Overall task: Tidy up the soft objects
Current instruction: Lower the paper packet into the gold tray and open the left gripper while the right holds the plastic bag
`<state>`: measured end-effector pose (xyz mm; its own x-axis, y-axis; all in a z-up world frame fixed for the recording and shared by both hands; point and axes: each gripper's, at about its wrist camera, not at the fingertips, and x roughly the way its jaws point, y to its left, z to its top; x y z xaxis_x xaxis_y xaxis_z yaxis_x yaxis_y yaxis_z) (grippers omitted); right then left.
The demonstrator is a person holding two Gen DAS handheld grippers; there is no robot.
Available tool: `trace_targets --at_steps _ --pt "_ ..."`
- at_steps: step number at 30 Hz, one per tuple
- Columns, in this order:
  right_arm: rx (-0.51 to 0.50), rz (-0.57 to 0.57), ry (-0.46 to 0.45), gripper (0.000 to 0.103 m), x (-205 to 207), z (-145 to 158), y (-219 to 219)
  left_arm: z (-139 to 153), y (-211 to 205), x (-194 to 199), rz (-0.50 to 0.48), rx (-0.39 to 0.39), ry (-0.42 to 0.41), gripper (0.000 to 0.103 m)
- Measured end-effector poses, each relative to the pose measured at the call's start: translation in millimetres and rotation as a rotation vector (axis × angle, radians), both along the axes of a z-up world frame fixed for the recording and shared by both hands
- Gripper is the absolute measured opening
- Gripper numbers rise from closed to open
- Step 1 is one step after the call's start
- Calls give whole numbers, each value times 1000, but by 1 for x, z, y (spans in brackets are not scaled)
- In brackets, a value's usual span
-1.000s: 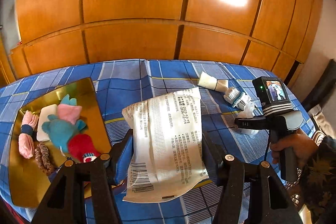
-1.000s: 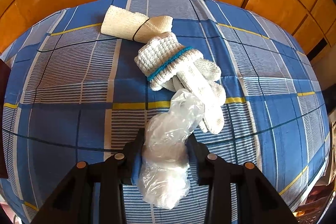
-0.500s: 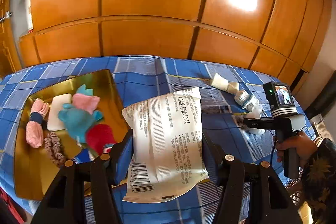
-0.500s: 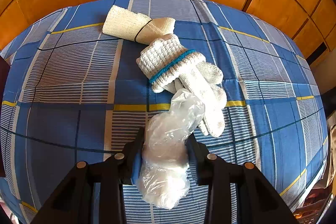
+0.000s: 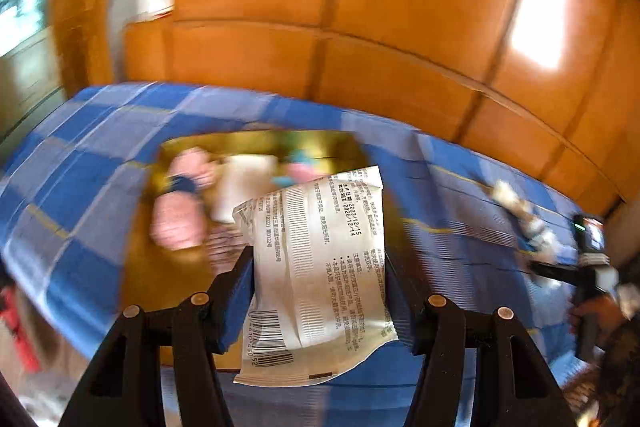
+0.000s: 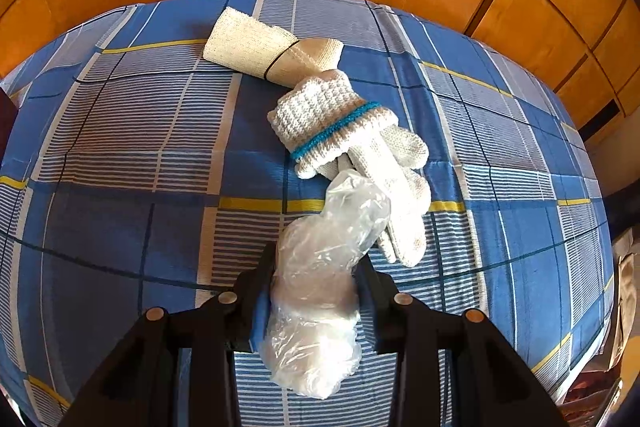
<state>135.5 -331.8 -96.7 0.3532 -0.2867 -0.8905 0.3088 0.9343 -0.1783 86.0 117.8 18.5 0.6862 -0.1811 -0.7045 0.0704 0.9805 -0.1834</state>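
Observation:
My left gripper [image 5: 320, 267] is shut on a white printed packet [image 5: 320, 267] and holds it above the near edge of a gold tray [image 5: 256, 143]. The tray holds a pink soft toy [image 5: 180, 203], a white pad [image 5: 244, 183] and other blurred soft items. My right gripper [image 6: 316, 267] is shut on a crumpled clear plastic bag [image 6: 324, 259] just above the blue checked cloth [image 6: 120, 147]. White knitted gloves with a teal band [image 6: 352, 143] lie just beyond it, and a cream rolled bandage [image 6: 260, 47] lies farther back.
Orange wooden cupboard doors [image 5: 360, 7] stand behind the cloth-covered surface. In the left wrist view the right gripper with its camera [image 5: 588, 255] and the hand holding it sit at the far right. The cloth's edge drops off at the left [image 5: 24, 267].
The left gripper has swung left with the packet, so the gold tray now sits straight ahead, and the view is motion-blurred. The right gripper has barely moved with the plastic bag.

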Motion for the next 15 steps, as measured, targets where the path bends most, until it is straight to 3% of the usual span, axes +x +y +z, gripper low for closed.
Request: trace_targets --at_steps 6,15 --pt "-14 9 3 36 -2 2 6 -37 52 12 141 22 106 60" --pt "-10 9 4 36 -2 3 7 -74 62 30 183 85 182 67"
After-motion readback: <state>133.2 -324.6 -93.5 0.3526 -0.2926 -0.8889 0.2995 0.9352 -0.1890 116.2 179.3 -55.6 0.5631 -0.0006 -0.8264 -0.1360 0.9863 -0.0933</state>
